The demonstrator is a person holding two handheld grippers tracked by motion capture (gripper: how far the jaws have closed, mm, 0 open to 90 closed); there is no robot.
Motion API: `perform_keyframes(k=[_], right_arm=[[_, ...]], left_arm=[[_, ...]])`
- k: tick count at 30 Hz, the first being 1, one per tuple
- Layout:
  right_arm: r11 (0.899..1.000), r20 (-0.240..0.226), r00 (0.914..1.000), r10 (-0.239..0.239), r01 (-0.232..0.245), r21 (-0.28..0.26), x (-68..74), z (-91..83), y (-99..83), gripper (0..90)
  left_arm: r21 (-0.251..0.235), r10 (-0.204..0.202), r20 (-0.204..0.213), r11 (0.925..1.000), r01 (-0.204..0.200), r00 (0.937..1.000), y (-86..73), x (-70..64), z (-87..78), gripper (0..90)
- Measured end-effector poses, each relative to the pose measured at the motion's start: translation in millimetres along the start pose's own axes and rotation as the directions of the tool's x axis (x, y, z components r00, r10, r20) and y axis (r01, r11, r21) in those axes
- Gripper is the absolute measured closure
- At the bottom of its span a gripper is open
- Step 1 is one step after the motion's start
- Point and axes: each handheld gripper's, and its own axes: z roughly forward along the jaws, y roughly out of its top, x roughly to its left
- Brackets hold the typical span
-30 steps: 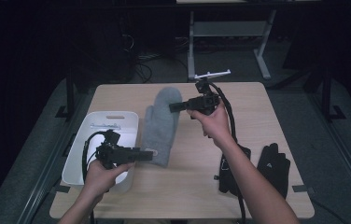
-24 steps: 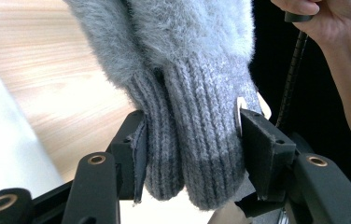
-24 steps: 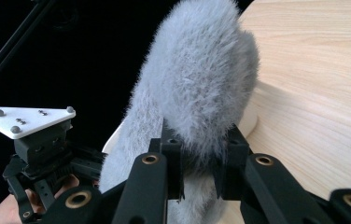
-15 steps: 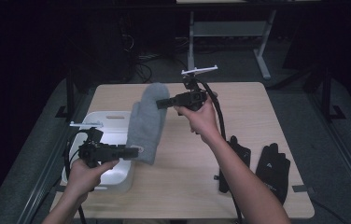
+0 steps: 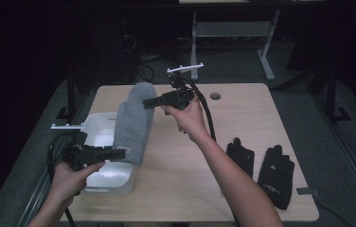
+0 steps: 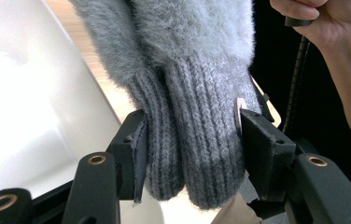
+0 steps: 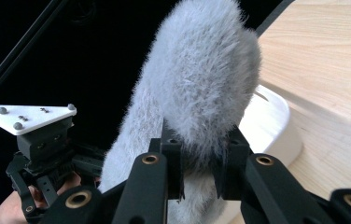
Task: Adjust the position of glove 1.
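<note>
A fuzzy grey mitten [image 5: 134,122] hangs in the air between both grippers, over the right edge of a white bin [image 5: 101,137]. My right gripper [image 5: 146,102] is shut on its fluffy tip [image 7: 201,93] at the top. My left gripper [image 5: 123,153] is shut on its ribbed knit cuff [image 6: 197,140] at the bottom. In the left gripper view the cuff is squeezed between the two black pads [image 6: 257,140], with the white bin [image 6: 29,116] behind it. The right gripper view also shows the left gripper [image 7: 38,154] lower down.
A pair of black gloves [image 5: 263,165] lies on the right side of the wooden table [image 5: 242,109]. A small round hole [image 5: 215,96] is in the table near its back edge. Dark floor and a white desk frame [image 5: 233,33] lie beyond.
Both grippers have carried the mitten left and upward, off the table, until it hangs over the white bin's edge. The left hand drew back towards the table's front left.
</note>
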Motion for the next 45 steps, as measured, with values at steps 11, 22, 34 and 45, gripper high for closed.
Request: perform_keyframes(k=[11,22,34,45], right_arm=[[1.0,-0.017,0.9997,-0.016,0.016,0.026,4.9,23.9,5.8,76.0],[0.999,-0.04,0.9991,-0.013,0.015,0.051,4.7,51.4,9.8,76.0],[0.996,-0.048,0.9988,-0.001,0.005,0.086,5.9,83.3,10.5,76.1],[0.994,-0.048,0.9988,0.014,-0.009,0.112,2.8,101.8,7.9,76.1]], left_arm=[[-0.021,-0.02,-0.014,0.9996,0.02,0.9997,-6.7,13.0,-16.6,46.4],[-0.033,-0.053,-0.04,0.9981,0.052,0.9978,-14.1,27.9,-30.5,46.4],[-0.034,-0.09,-0.068,0.9956,0.088,0.9936,-24.2,44.5,-44.4,46.3],[-0.021,-0.119,-0.077,0.9928,0.118,0.9898,-32.4,56.6,-47.2,46.3]])
